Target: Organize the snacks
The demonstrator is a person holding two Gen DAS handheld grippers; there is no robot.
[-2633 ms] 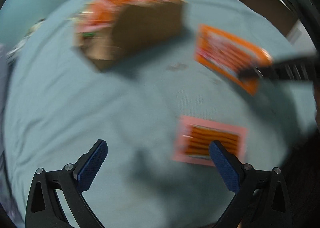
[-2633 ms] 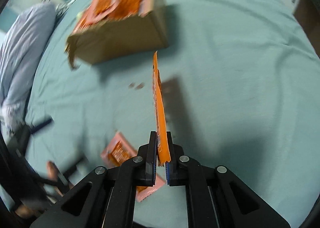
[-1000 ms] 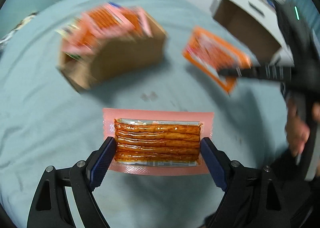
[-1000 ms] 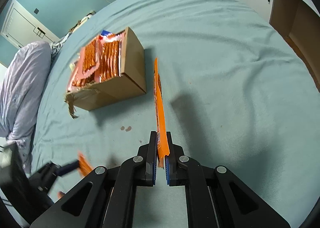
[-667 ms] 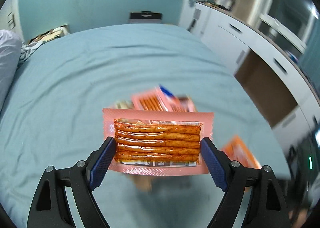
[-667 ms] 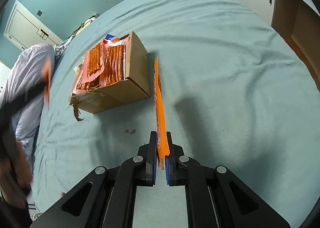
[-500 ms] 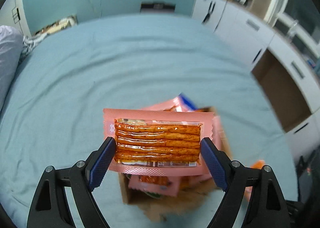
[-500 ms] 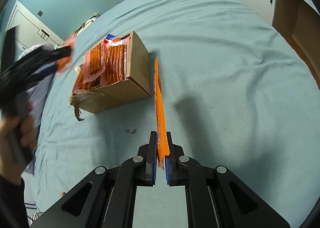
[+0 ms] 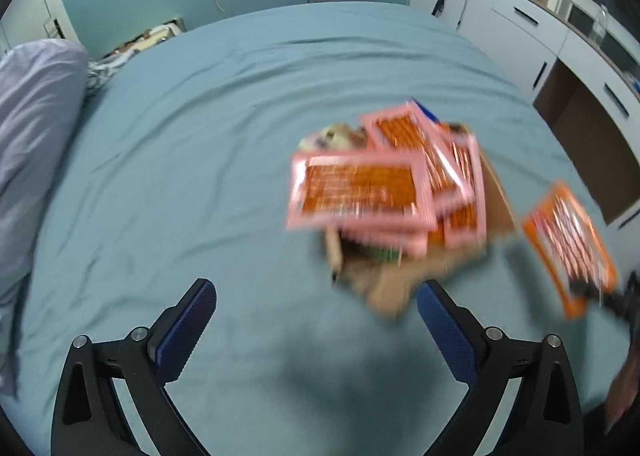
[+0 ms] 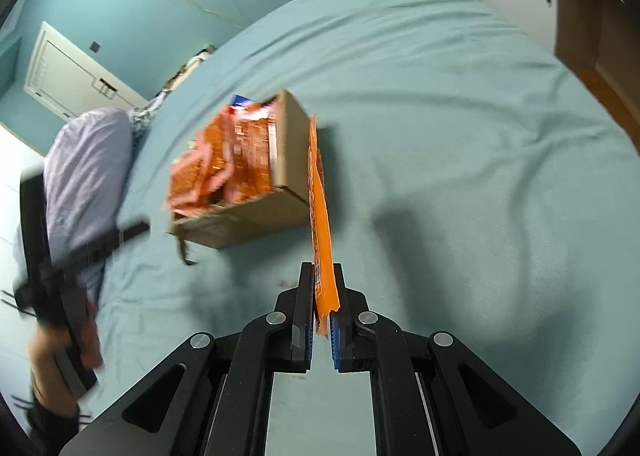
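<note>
A cardboard box sits on the teal bed, stuffed with pink packs of orange snack sticks. One pink pack lies on top of the pile at the box's near left, blurred. My left gripper is open and empty, short of the box. My right gripper is shut on an orange snack packet, held edge-on and upright just right of the box. That packet also shows at the right in the left wrist view.
A grey-lilac pillow lies along the bed's left side. White cabinets and a brown opening stand beyond the bed's right edge. The left gripper and hand appear at the left of the right wrist view.
My left gripper carried the pink pack up over the box, opened and let it go; the pack now rests on the box's pile. My right gripper moved closer to the box, still holding the orange packet.
</note>
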